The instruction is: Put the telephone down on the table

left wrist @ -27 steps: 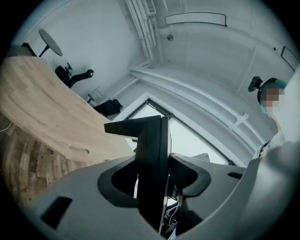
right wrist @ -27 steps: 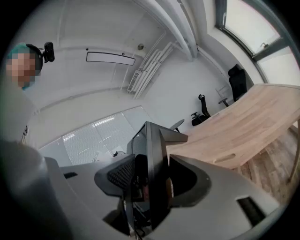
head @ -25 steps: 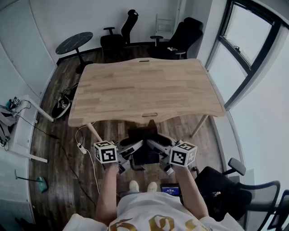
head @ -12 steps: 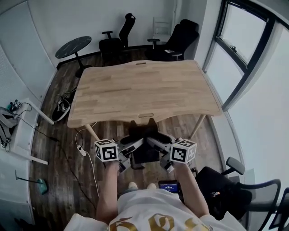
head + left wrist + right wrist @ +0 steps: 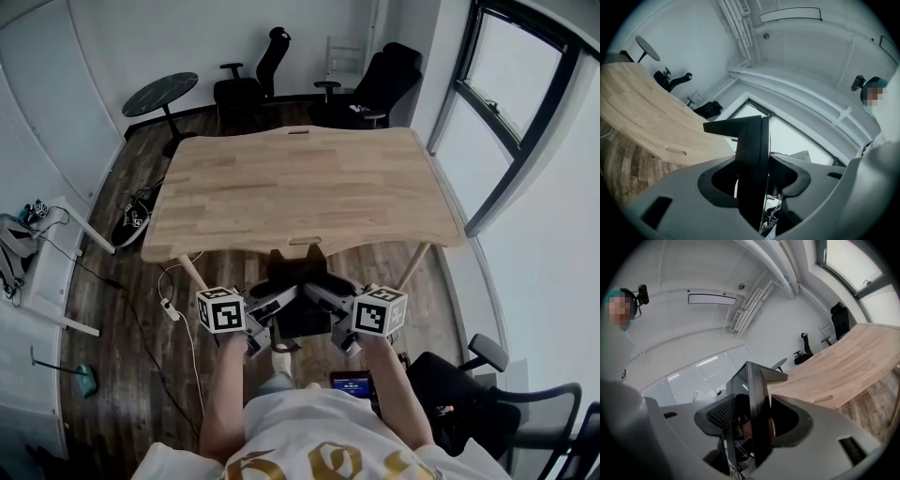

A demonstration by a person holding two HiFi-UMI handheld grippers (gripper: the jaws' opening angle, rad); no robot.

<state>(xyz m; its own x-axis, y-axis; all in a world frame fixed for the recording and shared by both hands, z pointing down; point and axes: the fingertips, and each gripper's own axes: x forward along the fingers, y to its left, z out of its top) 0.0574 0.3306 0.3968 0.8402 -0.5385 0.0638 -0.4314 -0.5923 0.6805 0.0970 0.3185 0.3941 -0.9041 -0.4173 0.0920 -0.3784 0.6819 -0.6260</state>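
both telephone (image 5: pixel 304 320) ends hide inside left gripper (image 5: pixel 277 305) and right gripper (image 5: pixel 327 302).

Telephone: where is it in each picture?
Head view: low in the middle, the telephone sits just below the table's near edge.
Left gripper view: in the middle, a dark slab seen edge-on, held in the left tongs.
Right gripper view: in the lower middle, edge-on, held in the right tongs.
Shared landmark: the wooden table, at the left and at the right.
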